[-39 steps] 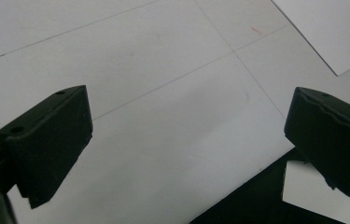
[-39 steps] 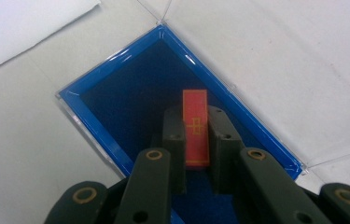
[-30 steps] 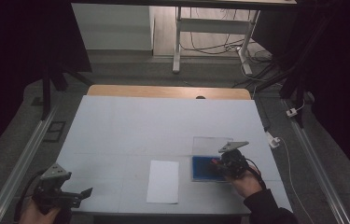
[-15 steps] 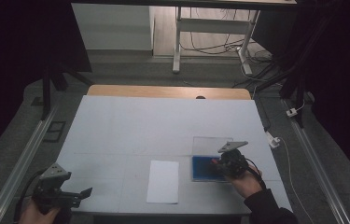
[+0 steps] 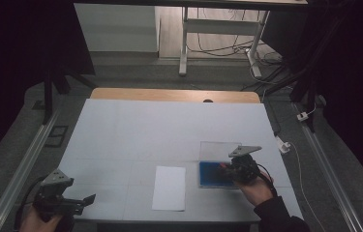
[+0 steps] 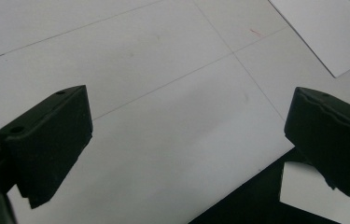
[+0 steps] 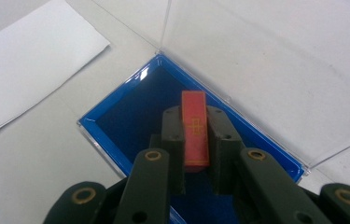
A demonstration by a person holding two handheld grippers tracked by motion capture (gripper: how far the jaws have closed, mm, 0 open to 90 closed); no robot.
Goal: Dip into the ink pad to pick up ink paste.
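- Far left first: our left gripper (image 5: pixel 88 198) sits at the near-left corner of the table (image 5: pixel 169 121) with its jaws wide apart and nothing between them. In the left gripper view it just looks out over bare tabletop, with a corner of the sheet of paper (image 6: pixel 322 32) at the top right.
- Middle: that white sheet of paper (image 5: pixel 169 187) lies flat near the front edge, apart from everything else.
- Right: the blue tray (image 5: pixel 214 174) sits inside a clear box whose lid (image 5: pixel 218 147) stands up behind it, and our right gripper (image 5: pixel 227 169) is over it.
- In the right gripper view, the right gripper (image 7: pixel 196 135) has its jaws clamped on a small red block (image 7: pixel 195 128) with a gold mark on it – the block stands lengthwise between the pads, over the dark blue tray (image 7: pixel 116 122) lining.
- How we'd handle this step: keep the squeeze steady, move the block straight up or down so it doesn't catch the blue rim, and watch the clear lid behind – it looks easy to knock.
- The pads hold the block's near half, so we'd avoid twisting the wrist or it may pivot out.
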